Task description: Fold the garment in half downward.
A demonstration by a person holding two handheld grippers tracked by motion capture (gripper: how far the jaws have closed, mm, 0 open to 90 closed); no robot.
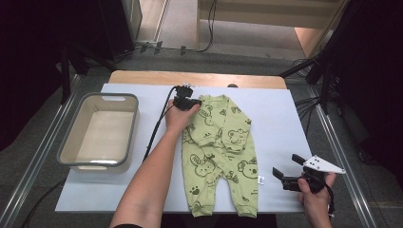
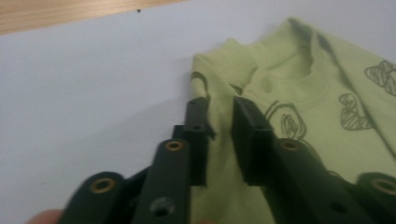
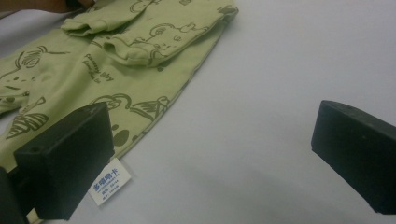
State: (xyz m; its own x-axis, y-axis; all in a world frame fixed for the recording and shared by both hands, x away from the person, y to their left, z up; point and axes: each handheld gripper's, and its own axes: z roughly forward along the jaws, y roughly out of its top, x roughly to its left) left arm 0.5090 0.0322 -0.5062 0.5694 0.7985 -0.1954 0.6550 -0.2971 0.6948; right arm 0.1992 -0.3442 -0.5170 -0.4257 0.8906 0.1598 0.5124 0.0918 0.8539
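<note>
On white sheet: soft green printed romper.

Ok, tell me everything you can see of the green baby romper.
The romper is light green, soft-looking knit printed with dark animal outlines. It lies flat on the white sheet, neck away from the person, both sleeves folded across the chest, legs straight. A small white label sticks out at one side. The left claw straddles fabric at its shoulder edge.
</note>
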